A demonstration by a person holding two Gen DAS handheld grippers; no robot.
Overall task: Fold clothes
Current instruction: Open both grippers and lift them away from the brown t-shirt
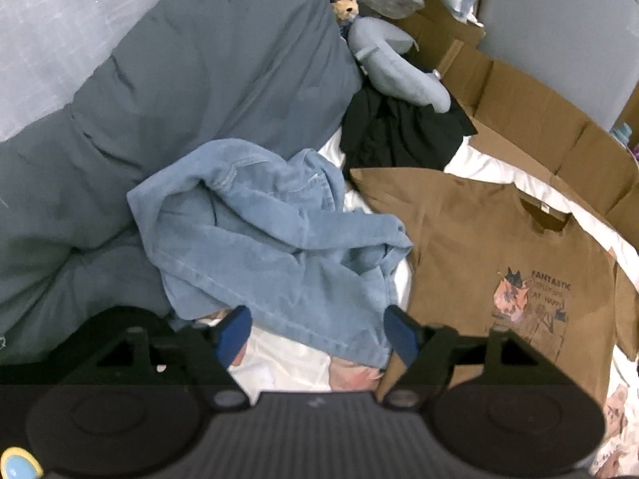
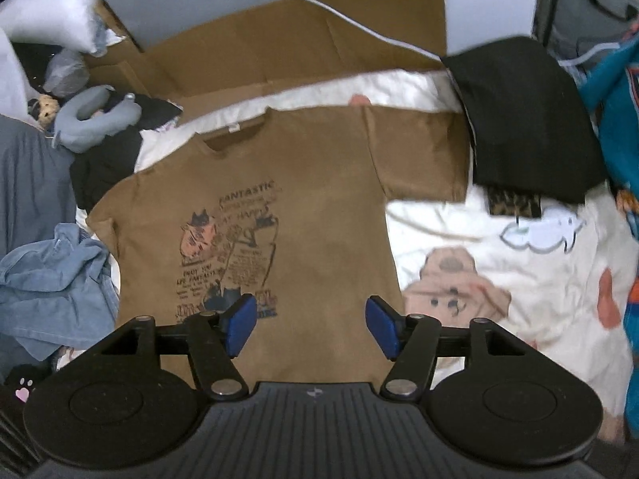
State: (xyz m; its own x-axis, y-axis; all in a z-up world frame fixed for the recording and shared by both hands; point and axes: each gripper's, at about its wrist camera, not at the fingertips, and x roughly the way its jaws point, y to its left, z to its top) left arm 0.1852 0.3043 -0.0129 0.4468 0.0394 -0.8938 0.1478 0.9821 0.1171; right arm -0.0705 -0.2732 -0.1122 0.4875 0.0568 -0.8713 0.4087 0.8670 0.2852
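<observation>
The brown tee (image 2: 311, 207) lies face up and flat on the bed (image 2: 499, 247), with both the left gripper (image 1: 319, 329) and right gripper (image 2: 307, 321) above it, jaws released and holding nothing. A fold could go crooked, I judge, because 1 sleeve sits under the crumpled denim (image 1: 271, 239) and black cloth (image 1: 399, 131), while the other sleeve touches the black bag (image 2: 523, 119). A grey duvet (image 1: 179, 99), a neck pillow (image 1: 395, 68) and cardboard (image 2: 303, 36) crowd the edges, leaving little free bed.
</observation>
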